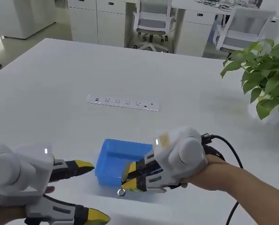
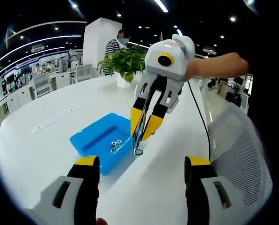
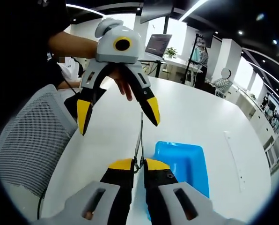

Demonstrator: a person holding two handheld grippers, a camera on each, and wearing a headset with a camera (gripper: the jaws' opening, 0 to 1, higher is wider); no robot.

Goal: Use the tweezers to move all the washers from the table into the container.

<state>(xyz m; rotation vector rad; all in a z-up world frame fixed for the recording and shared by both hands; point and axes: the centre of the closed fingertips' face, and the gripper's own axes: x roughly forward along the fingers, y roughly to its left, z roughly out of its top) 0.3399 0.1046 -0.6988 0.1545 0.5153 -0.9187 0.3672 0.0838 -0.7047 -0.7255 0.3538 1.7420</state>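
My right tongs (image 2: 142, 127) are pressed together on the tweezers (image 2: 138, 139), whose tips pinch a washer (image 2: 138, 151) just outside the blue container's (image 2: 95, 136) rim, above the table (image 2: 151, 190). My left tongs (image 2: 143, 163) are spread wide nearby, empty.

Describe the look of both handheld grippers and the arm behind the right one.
Both the left gripper and right gripper have rounded white housings and black jaws with yellow tips. Each housing carries a small lit indicator. A black cable trails from the right gripper past a forearm with no sleeve.
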